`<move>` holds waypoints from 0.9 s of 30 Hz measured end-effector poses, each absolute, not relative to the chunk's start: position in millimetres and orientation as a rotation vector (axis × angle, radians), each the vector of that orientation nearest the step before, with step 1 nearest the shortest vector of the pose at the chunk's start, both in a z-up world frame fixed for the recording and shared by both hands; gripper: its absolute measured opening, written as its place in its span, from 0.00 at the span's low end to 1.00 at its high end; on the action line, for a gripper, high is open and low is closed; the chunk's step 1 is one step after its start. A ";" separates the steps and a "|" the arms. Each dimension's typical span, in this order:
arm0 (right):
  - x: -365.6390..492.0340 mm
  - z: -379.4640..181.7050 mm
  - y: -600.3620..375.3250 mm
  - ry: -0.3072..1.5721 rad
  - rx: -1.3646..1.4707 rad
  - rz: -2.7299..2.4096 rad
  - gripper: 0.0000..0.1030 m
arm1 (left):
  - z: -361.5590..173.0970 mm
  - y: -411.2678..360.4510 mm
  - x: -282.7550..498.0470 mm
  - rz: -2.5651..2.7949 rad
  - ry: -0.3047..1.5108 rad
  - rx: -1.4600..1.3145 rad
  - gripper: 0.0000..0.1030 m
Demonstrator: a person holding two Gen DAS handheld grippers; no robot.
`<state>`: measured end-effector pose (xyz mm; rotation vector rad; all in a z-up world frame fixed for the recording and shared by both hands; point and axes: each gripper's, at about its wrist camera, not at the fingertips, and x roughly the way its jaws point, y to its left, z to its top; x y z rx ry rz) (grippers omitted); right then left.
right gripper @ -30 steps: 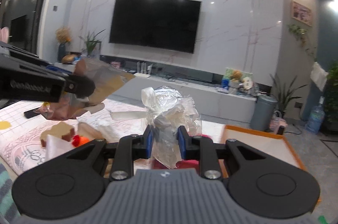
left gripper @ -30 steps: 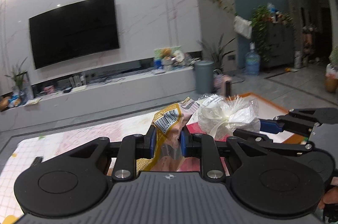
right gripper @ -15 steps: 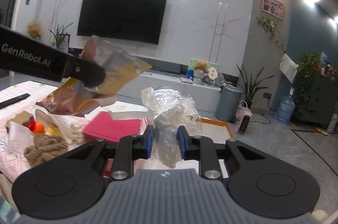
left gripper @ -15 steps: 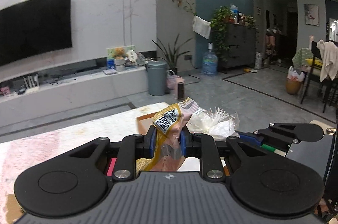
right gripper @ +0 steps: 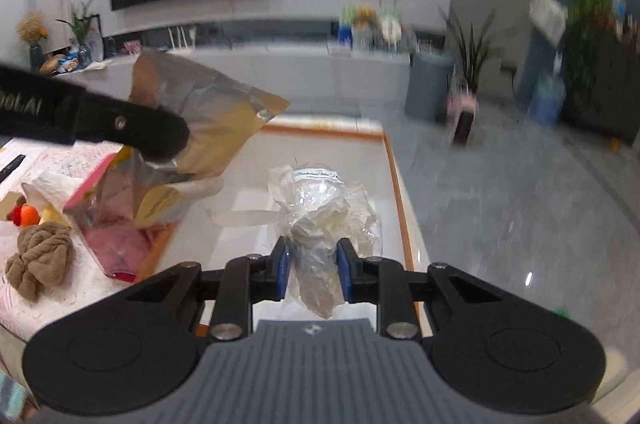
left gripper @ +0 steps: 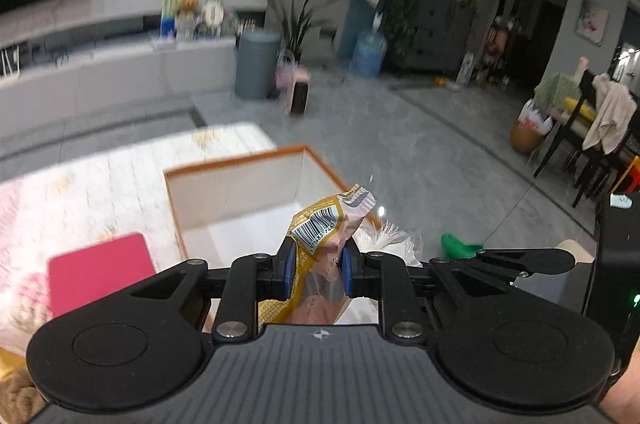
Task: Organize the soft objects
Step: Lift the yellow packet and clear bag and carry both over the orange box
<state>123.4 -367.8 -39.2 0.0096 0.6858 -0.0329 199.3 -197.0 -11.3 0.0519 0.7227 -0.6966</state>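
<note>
My left gripper is shut on a crumpled gold snack bag with a barcode, held over the near part of a white box with an orange rim. In the right wrist view the same snack bag hangs from the left gripper's black finger at the box's left edge. My right gripper is shut on a knotted clear plastic bag, held above the inside of the box. From the left wrist camera, part of that clear bag shows just right of the snack bag.
A pink pad lies on the patterned mat left of the box. A brown bundled cloth and a small orange and red toy lie further left. A green scrap is on the grey floor to the right.
Both grippers have swung to the right, from over the patterned mat to over the white box, and now point further down. Each still holds its bag.
</note>
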 end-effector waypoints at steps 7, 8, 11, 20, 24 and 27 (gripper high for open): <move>172.6 -65.2 -382.6 0.864 0.019 -0.003 0.23 | -49.9 -234.9 229.4 -0.666 0.896 0.202 0.24; 177.5 -68.0 -384.2 0.882 0.020 0.004 0.23 | -56.2 -238.8 229.1 -0.655 0.909 0.229 0.24; 188.8 -77.7 -384.0 0.933 0.026 0.012 0.23 | -69.1 -249.4 230.9 -0.615 0.942 0.312 0.24; 204.9 -97.9 -383.0 1.005 -0.007 0.051 0.28 | -84.6 -267.8 227.0 -0.587 0.984 0.418 0.25; 206.1 -101.1 -380.5 1.025 -0.019 0.065 0.31 | -87.2 -268.8 226.9 -0.588 1.024 0.447 0.25; 205.9 -103.4 -375.9 1.053 -0.046 0.075 0.36 | -90.8 -267.2 230.2 -0.578 1.078 0.461 0.26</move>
